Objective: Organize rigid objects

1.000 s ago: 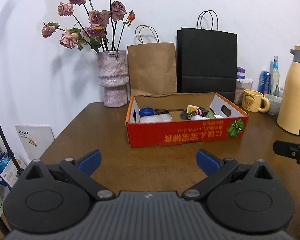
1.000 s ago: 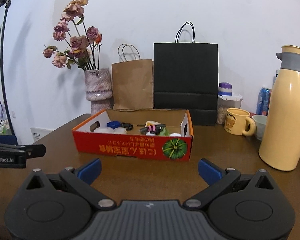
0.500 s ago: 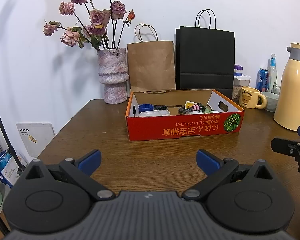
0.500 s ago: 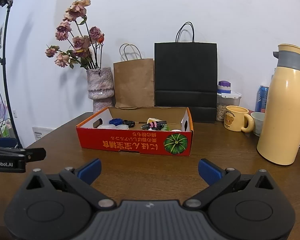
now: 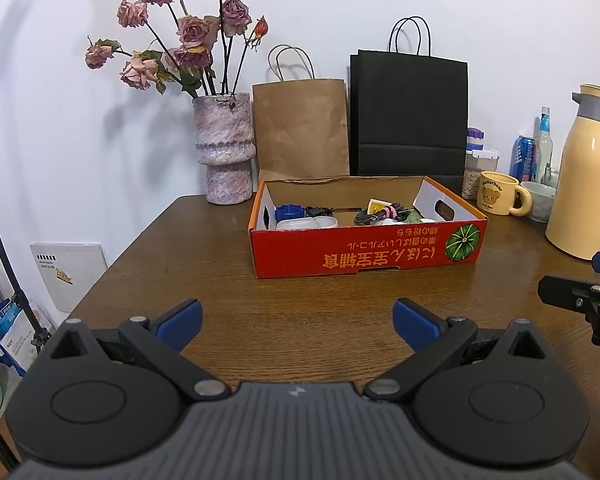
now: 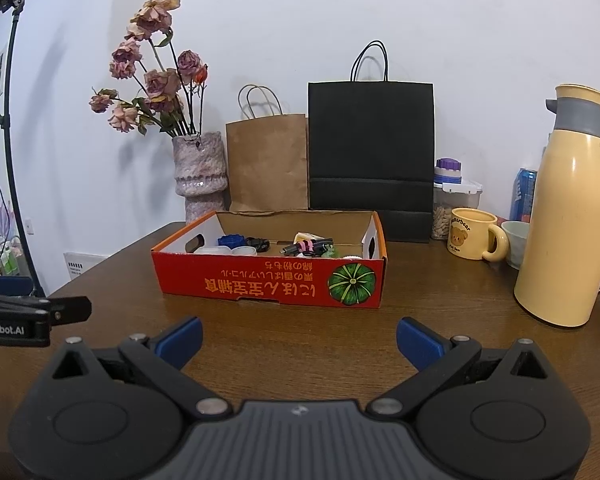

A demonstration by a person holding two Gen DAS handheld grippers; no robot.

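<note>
left gripper (image 5: 296, 316) jaws apart, empty | box (image 5: 364, 254) sat mid-table holding small items (image 5: 306, 220), none loose beside it | right gripper (image 6: 299, 338) jaws apart, empty | step: fits either sorting ahead or sorting finished | brown wood table (image 5: 220, 280), vase (image 5: 225, 148), bags, white wall

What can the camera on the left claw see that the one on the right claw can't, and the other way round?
Only the left view shows a clear glass bottle with a blue label behind the mug. Only the right view shows a black light stand at the far left. Both show the red cardboard box with a pumpkin picture, the pink stone vase of dried roses, two paper bags, and each open claw: left claw, right claw.
</note>
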